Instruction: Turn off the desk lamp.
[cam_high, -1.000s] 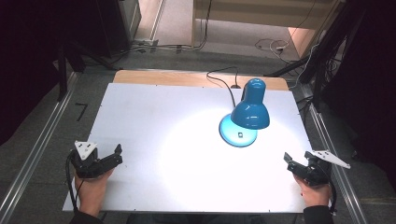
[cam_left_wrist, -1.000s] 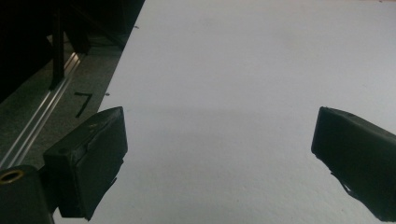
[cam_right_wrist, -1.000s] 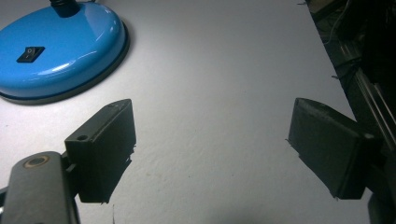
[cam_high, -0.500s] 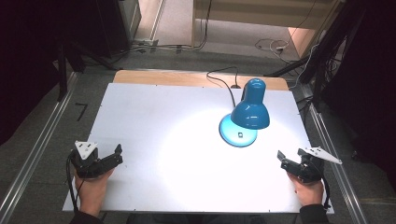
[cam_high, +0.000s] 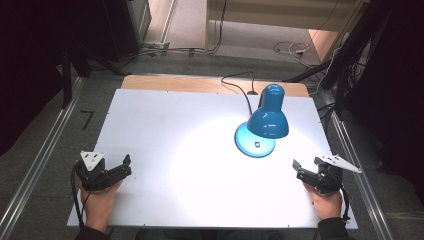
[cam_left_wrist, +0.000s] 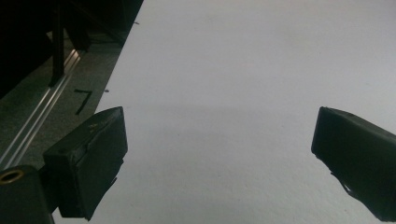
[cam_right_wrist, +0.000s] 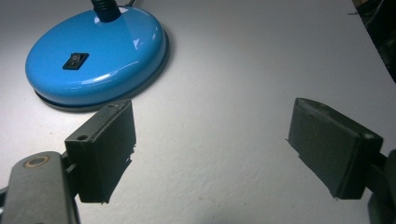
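Note:
A blue desk lamp (cam_high: 268, 119) stands lit on the white table (cam_high: 165, 130), right of centre, casting a bright pool on the board. Its round base (cam_right_wrist: 95, 53) carries a black rocker switch (cam_right_wrist: 75, 60). My right gripper (cam_high: 300, 170) is open near the table's right front, a short way from the lamp base, with nothing between its jaws (cam_right_wrist: 212, 149). At the left front edge my left gripper (cam_high: 125, 165) is open too and holds nothing (cam_left_wrist: 219, 154). A hand grips each tool from below.
The lamp's black cable (cam_high: 240, 85) runs off the back of the table over a wooden strip (cam_high: 170, 82). Metal rails (cam_high: 40, 160) flank both sides. A black mark (cam_left_wrist: 83, 100) lies on the grey floor at the left. More cables lie on the floor behind.
The right gripper has moved left and slightly forward, toward the lamp base. The left gripper and the lamp stay where they were.

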